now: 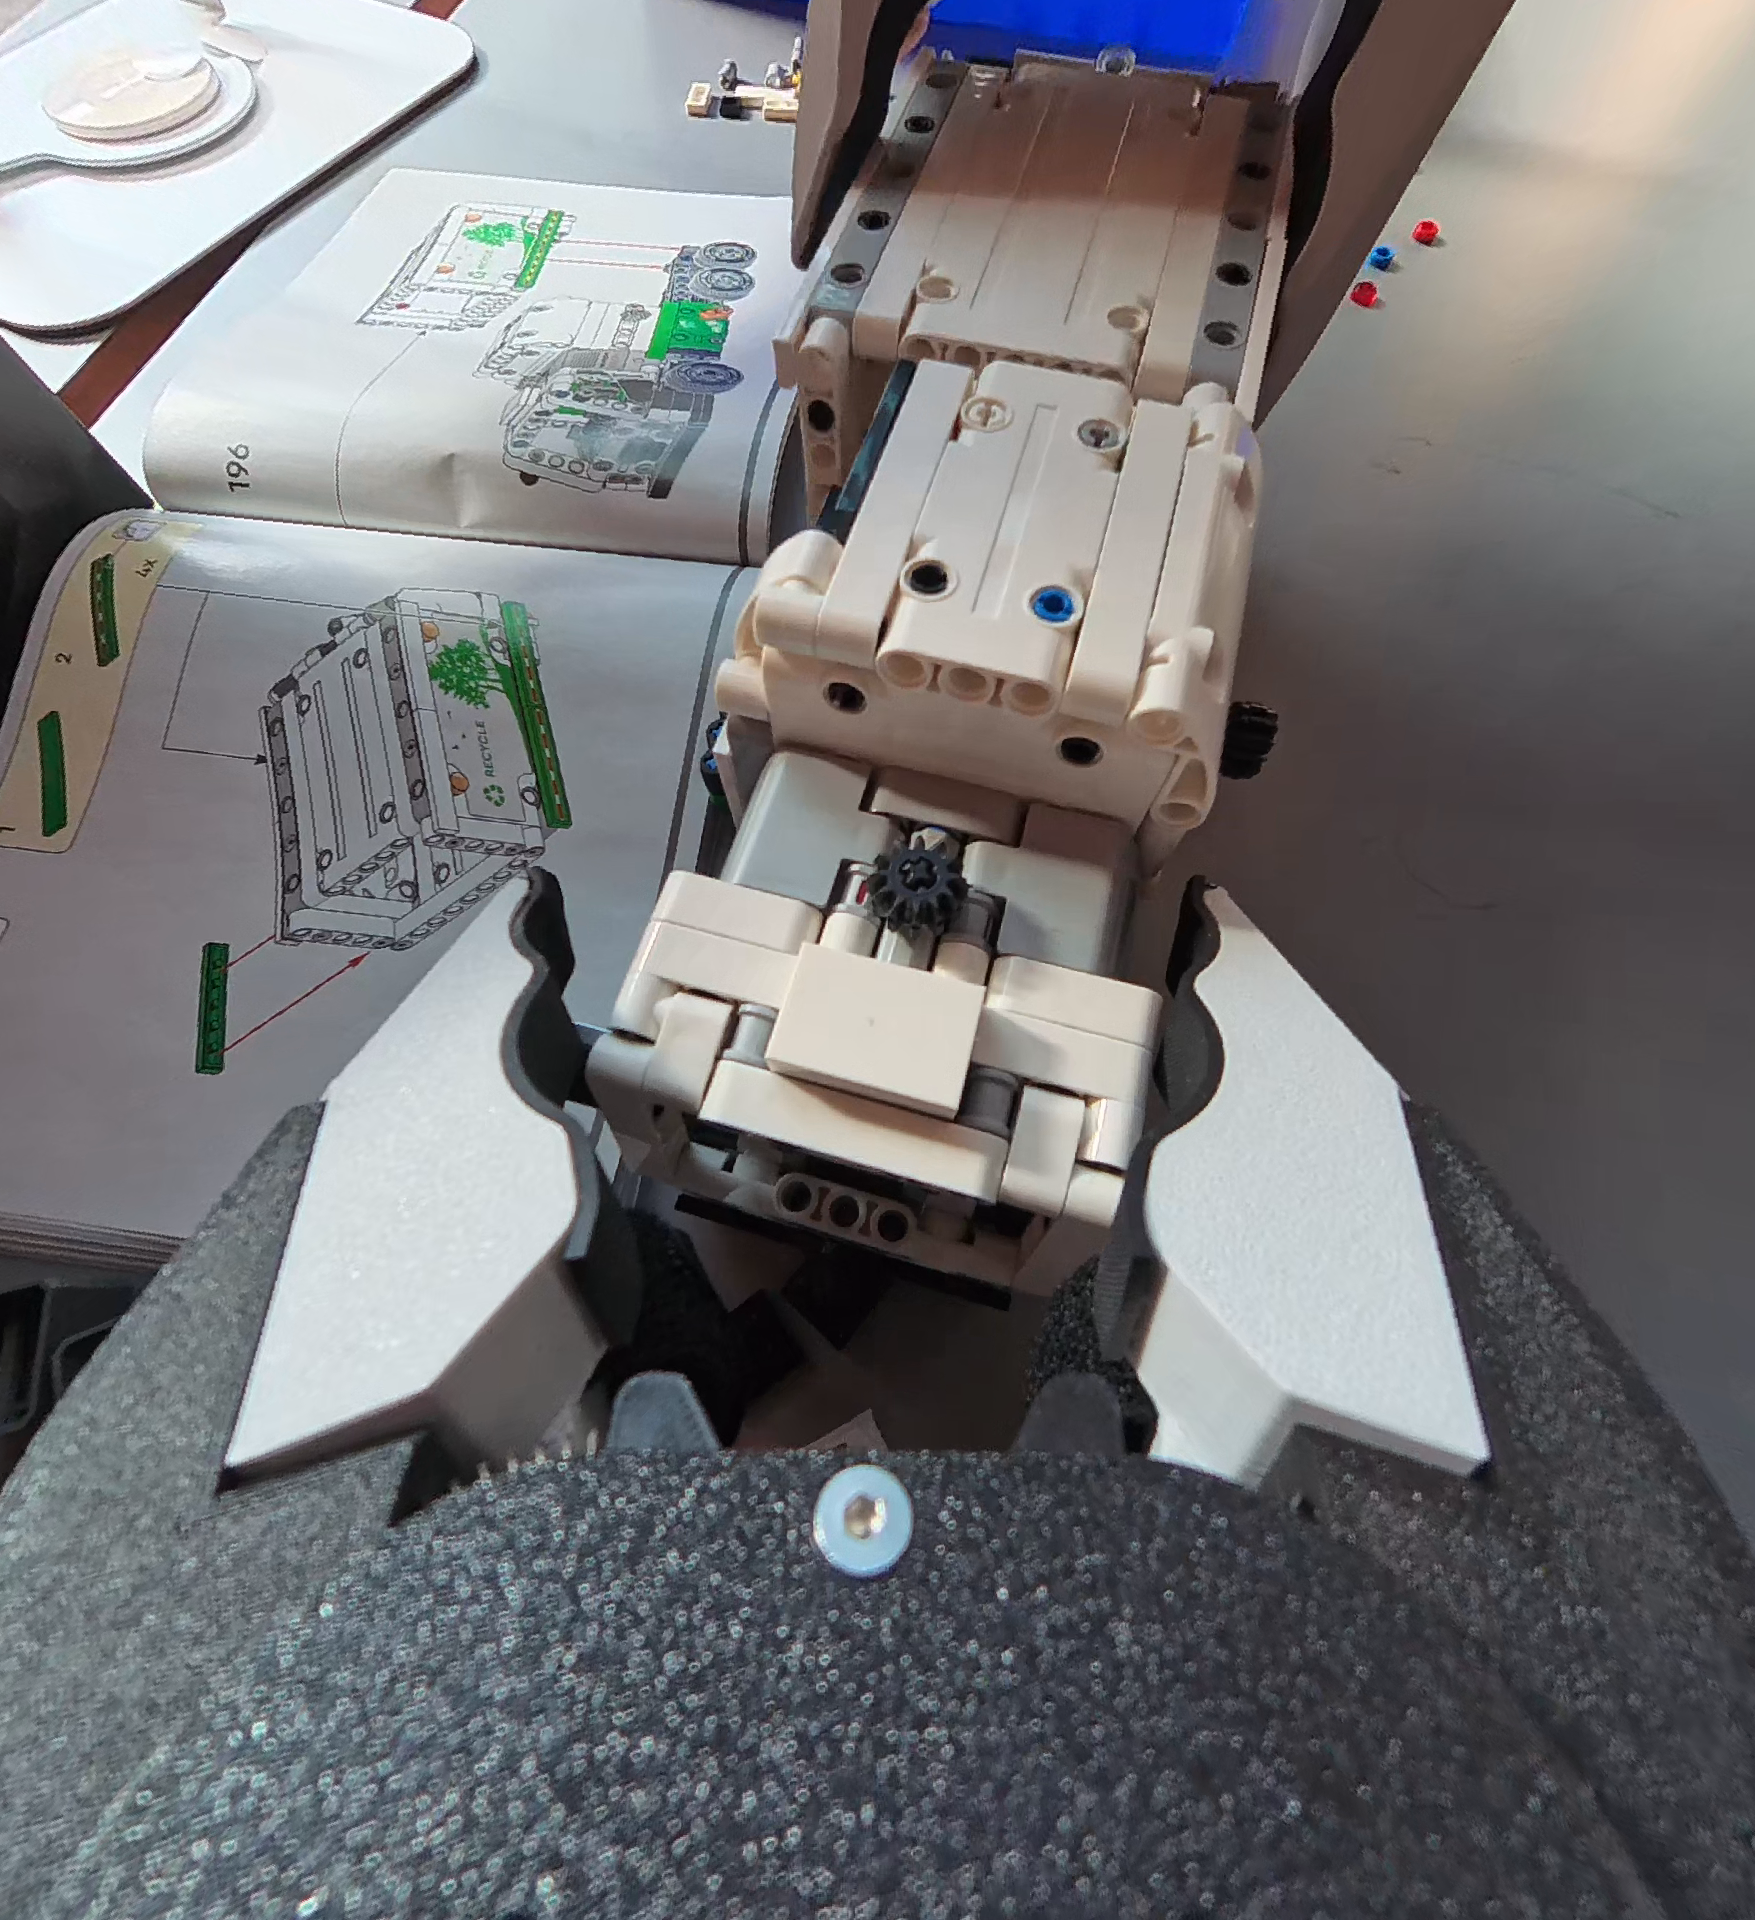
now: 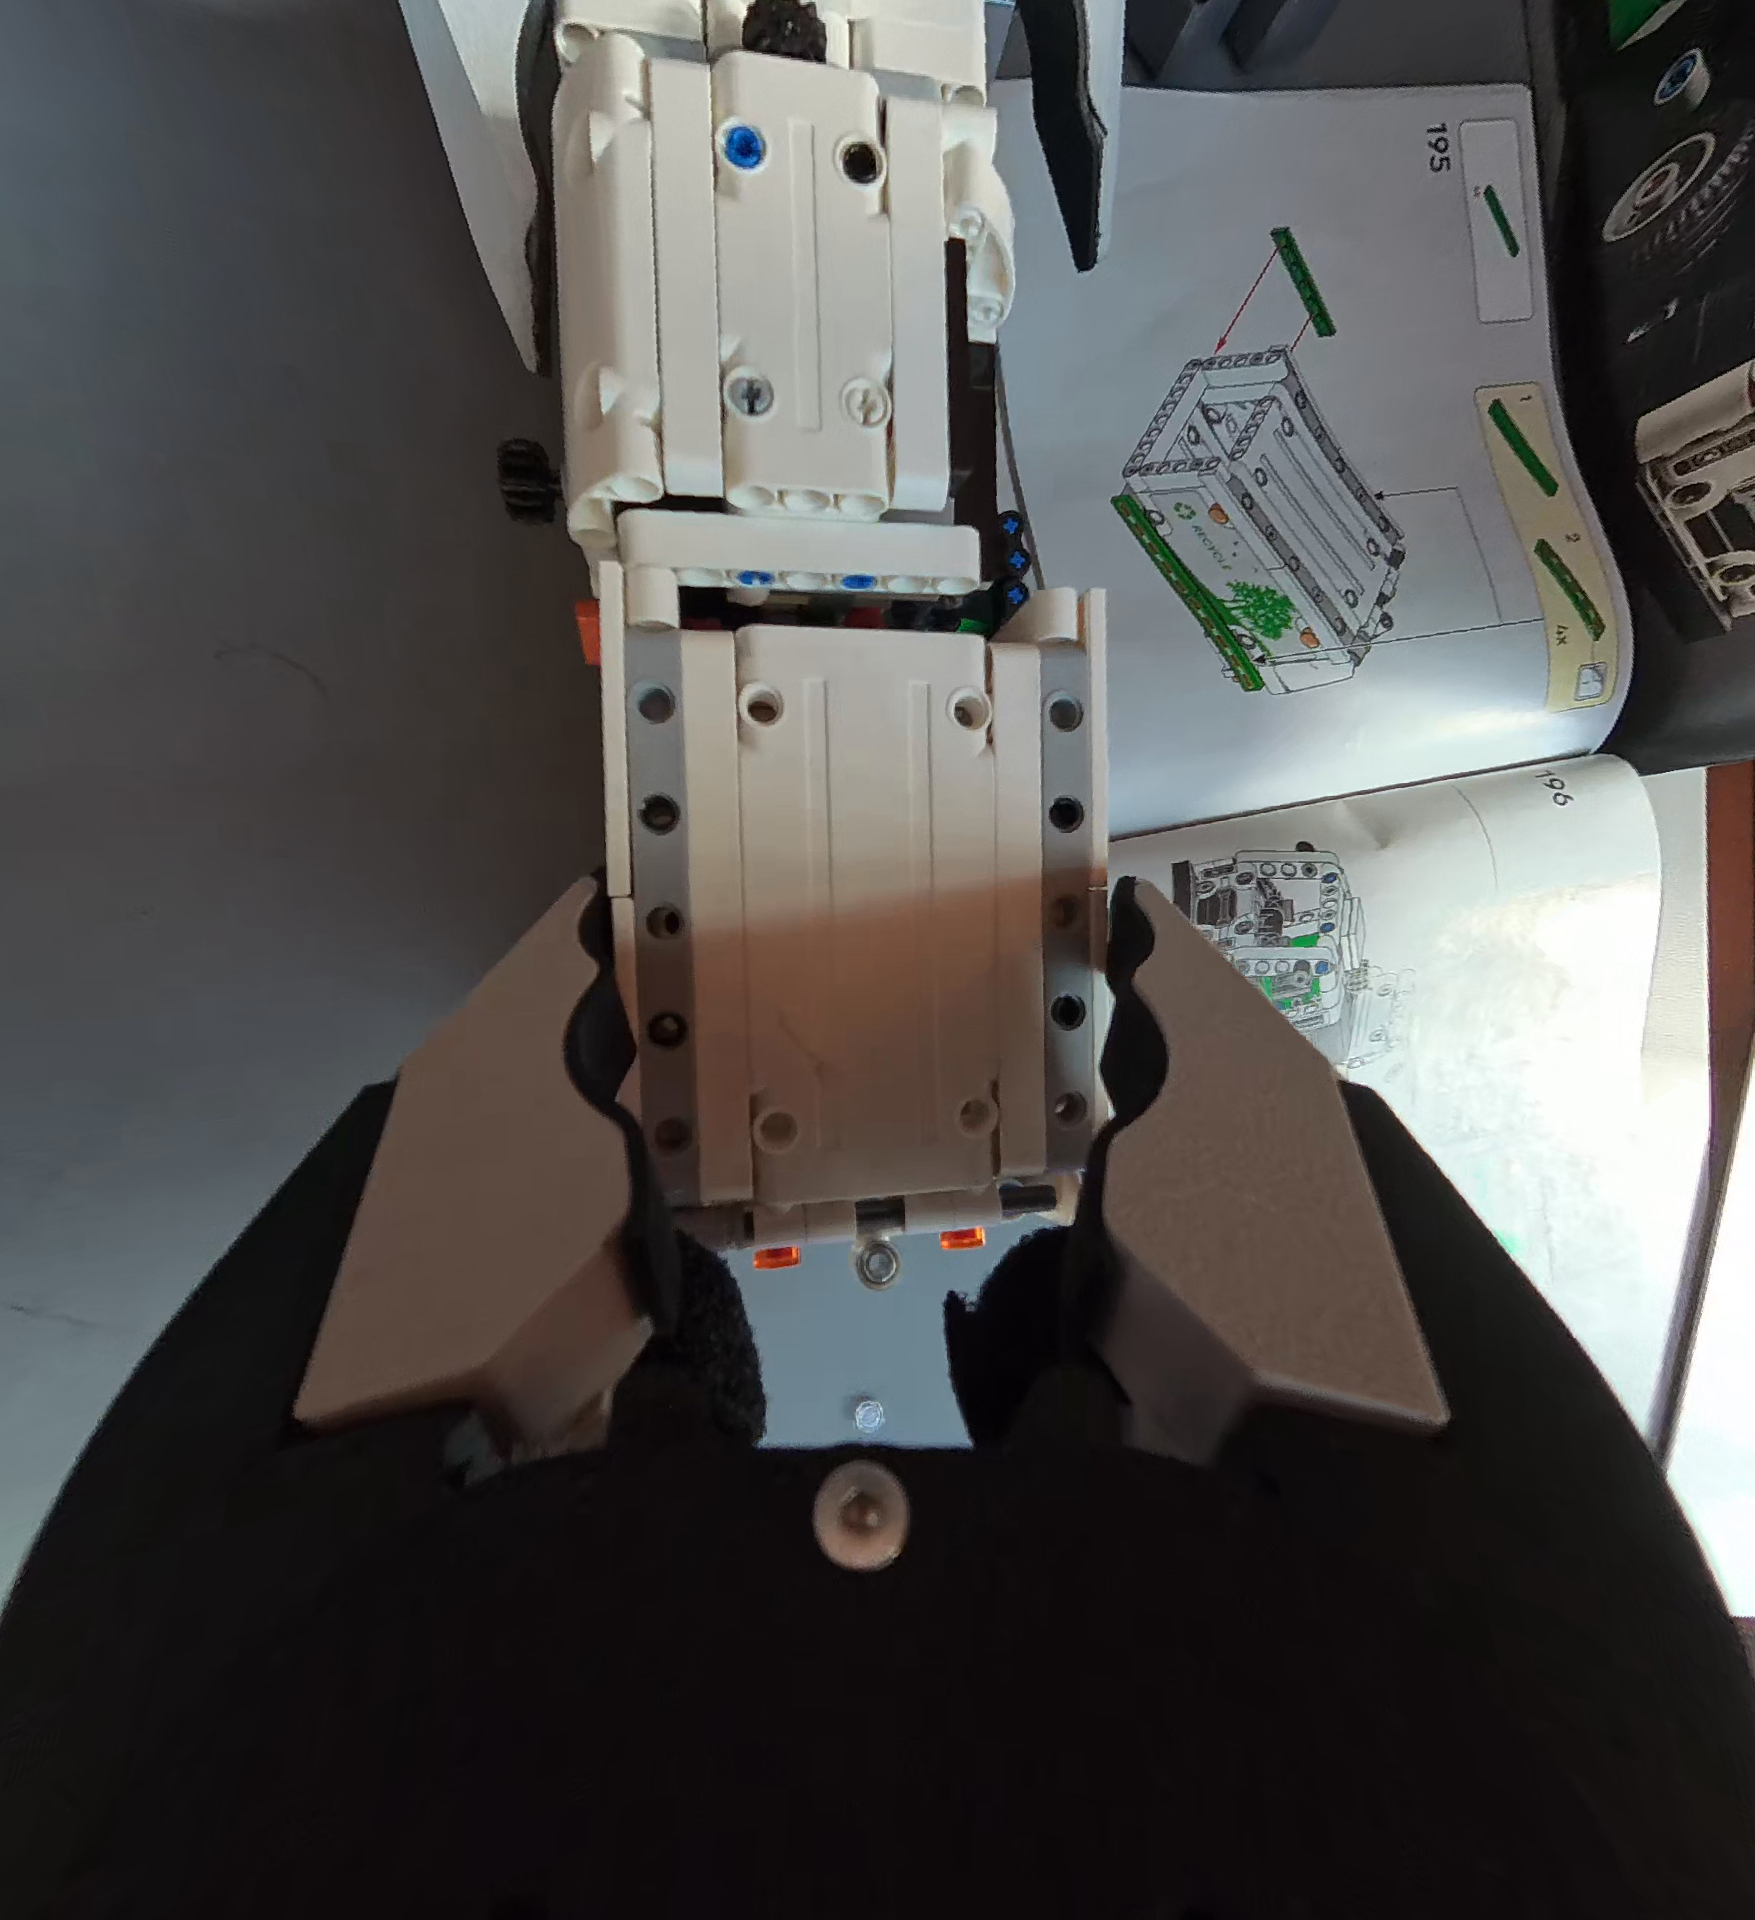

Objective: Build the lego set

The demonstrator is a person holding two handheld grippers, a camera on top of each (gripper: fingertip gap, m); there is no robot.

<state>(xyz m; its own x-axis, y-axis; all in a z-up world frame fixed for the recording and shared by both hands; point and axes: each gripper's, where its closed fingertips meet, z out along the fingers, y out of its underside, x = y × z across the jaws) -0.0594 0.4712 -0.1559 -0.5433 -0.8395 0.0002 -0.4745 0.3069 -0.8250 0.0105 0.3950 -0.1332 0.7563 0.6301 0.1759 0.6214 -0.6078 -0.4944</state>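
Note:
A long white Lego truck model (image 1: 1018,623) with grey side beams and a small black gear lies on the grey table, held at both ends. My left gripper (image 1: 868,1049) is shut on its cab end, the fingers pressing both sides. My right gripper (image 2: 857,1029) is shut on the model's (image 2: 852,831) rear box end, pads against the grey beams; it also shows at the far end in the left wrist view (image 1: 1060,135). The left gripper's fingers (image 2: 1060,135) show at the top of the right wrist view.
An open instruction booklet (image 1: 333,727) lies left of the model, also in the right wrist view (image 2: 1320,468). Small red and blue pins (image 1: 1382,260) lie on the table (image 1: 1579,727). Tan and grey small parts (image 1: 738,94) lie far off. A white tray (image 1: 177,156) and the dark set box (image 2: 1735,364) stand nearby. The tips of one gripper are about 12 centimeters away from the tips of the other.

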